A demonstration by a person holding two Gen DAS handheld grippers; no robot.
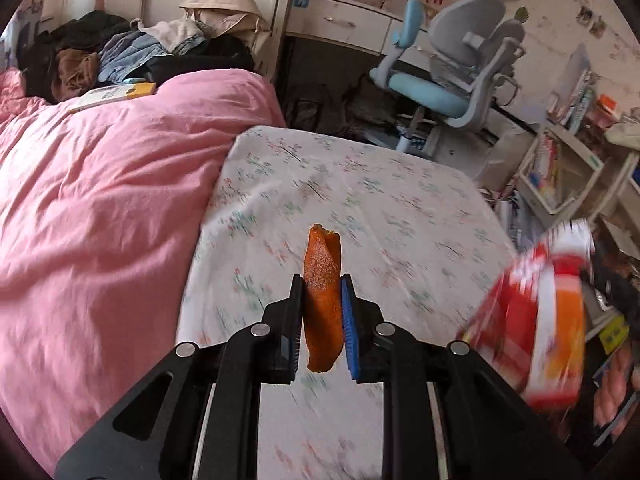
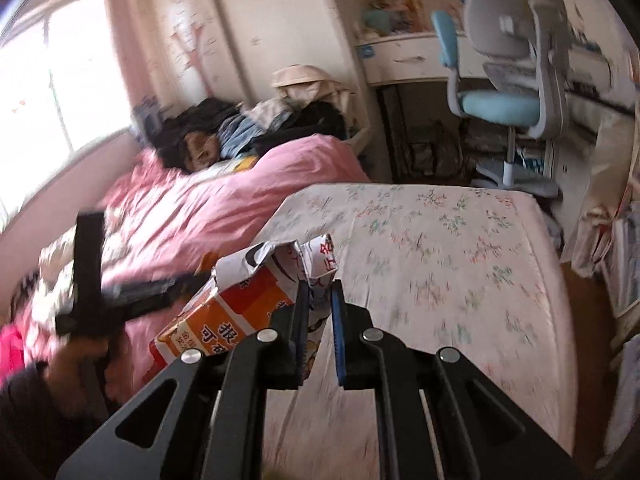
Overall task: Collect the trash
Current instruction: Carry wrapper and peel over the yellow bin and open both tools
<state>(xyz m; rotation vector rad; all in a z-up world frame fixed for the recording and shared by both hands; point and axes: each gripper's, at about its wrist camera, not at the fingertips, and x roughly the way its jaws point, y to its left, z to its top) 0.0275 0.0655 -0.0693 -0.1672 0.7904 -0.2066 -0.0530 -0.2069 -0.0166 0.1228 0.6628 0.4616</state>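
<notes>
My left gripper (image 1: 322, 280) is shut on a strip of orange peel (image 1: 322, 300), held upright above the floral sheet (image 1: 360, 208). My right gripper (image 2: 318, 286) is shut on the torn top of a crumpled red, orange and white paper carton (image 2: 224, 308), which hangs to the left of its fingers. The same carton (image 1: 536, 320) shows blurred at the right edge of the left wrist view. The left gripper's black body (image 2: 104, 288) and the hand holding it show at the left of the right wrist view.
A pink duvet (image 1: 100, 200) covers the bed's left side, with a pile of clothes (image 1: 132, 52) and a book (image 1: 116, 94) at its far end. A blue and grey desk chair (image 1: 452, 80) stands by a white desk (image 1: 344, 24). Shelves of books (image 1: 568, 160) stand at right.
</notes>
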